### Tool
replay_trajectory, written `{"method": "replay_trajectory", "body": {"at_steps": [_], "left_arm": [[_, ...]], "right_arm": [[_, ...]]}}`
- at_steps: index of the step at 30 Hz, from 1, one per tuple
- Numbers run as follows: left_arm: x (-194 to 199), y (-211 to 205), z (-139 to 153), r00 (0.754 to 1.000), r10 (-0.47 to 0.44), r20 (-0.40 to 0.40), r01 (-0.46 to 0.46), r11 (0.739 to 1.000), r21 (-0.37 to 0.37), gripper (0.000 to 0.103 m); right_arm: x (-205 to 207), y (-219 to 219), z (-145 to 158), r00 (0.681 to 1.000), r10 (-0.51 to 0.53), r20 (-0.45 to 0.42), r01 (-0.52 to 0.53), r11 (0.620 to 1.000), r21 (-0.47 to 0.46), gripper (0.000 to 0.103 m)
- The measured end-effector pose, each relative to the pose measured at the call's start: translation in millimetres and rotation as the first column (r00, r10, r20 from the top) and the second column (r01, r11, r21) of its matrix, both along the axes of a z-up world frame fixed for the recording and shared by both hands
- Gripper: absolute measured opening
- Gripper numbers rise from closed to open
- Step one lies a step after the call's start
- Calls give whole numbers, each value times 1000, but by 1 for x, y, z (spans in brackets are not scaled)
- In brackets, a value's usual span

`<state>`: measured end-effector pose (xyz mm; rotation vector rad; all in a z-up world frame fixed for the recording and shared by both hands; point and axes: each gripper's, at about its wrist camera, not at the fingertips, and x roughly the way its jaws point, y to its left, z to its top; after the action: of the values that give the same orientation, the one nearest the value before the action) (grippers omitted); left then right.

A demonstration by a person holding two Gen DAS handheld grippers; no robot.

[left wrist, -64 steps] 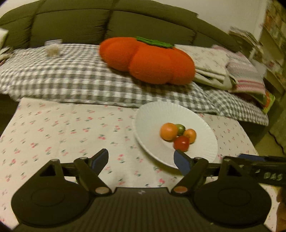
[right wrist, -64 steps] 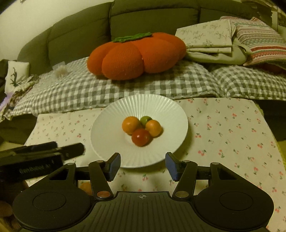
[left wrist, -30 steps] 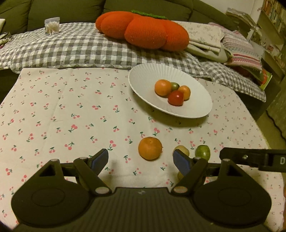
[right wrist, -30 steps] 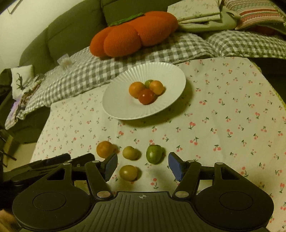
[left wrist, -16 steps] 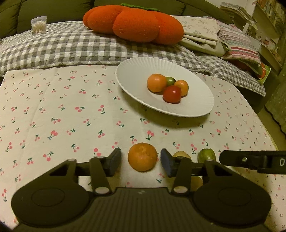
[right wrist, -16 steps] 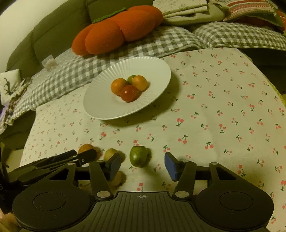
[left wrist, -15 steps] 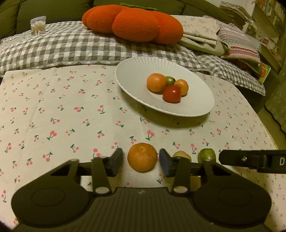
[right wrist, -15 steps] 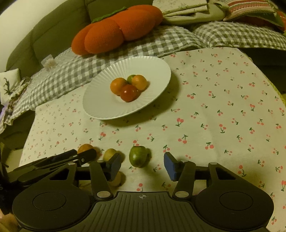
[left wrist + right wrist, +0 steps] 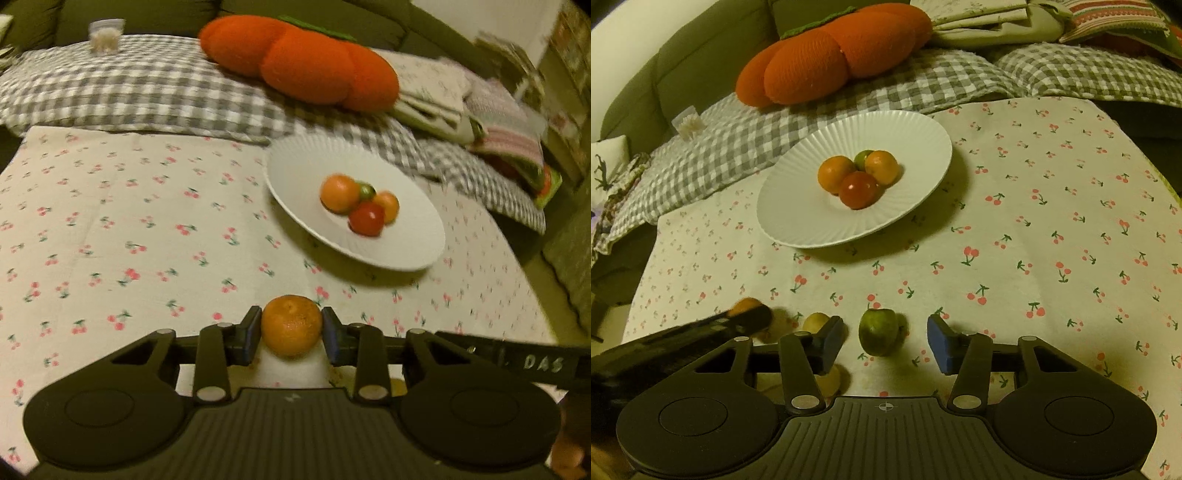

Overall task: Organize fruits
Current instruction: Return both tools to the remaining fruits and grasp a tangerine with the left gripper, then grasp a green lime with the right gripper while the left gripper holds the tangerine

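My left gripper (image 9: 291, 334) is shut on an orange mandarin (image 9: 291, 325) and holds it above the cherry-print cloth. A white ribbed plate (image 9: 303, 173) lies ahead to the right with two oranges, a red tomato (image 9: 366, 218) and a small green fruit. In the right wrist view my right gripper (image 9: 886, 341) is open around a green fruit (image 9: 879, 331) on the cloth. Two yellowish fruits (image 9: 816, 322) lie by its left finger. The plate (image 9: 798, 218) is beyond. The left gripper (image 9: 701, 332) enters from the left, blurred, with the mandarin (image 9: 746, 305).
A sofa with a grey checked blanket (image 9: 147, 88) and a big orange pumpkin cushion (image 9: 303, 66) runs behind the table. Folded cloths (image 9: 982, 18) lie at the back right. The table's right edge (image 9: 1167, 184) drops off beside the cloth.
My left gripper has shut on the mandarin and lifted it off the cloth. My right gripper has stayed open around the green fruit, slightly closer.
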<state>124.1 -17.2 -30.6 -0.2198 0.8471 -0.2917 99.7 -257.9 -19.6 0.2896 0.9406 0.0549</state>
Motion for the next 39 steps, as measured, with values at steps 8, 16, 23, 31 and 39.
{"method": "replay_trajectory", "body": {"at_steps": [8,16,23,31,39], "left_arm": [[-6,7,3,999,30,-28,-30,1000,-6,33],[-10,9,6,999,41,-28,-41,999,-5,33],[-11,8,8,999,39,-22,-39,999,-7,33],[-13,6,11,999,36,-8,-36,999,6,33],[-14,3,12,1000,31,5,-31,999,29,33]], "right_arm": [[6,8,-3,1000,21,2,-21,1000,-12,46],[13,15,-11,1000,24,-9,-25,999,-33,40],[19,21,-21,999,29,-21,-30,998,-49,25],[16,24,-15,999,38,9,-37,998,-58,25],[13,21,-6,999,33,33,-31,998,-54,25]]}}
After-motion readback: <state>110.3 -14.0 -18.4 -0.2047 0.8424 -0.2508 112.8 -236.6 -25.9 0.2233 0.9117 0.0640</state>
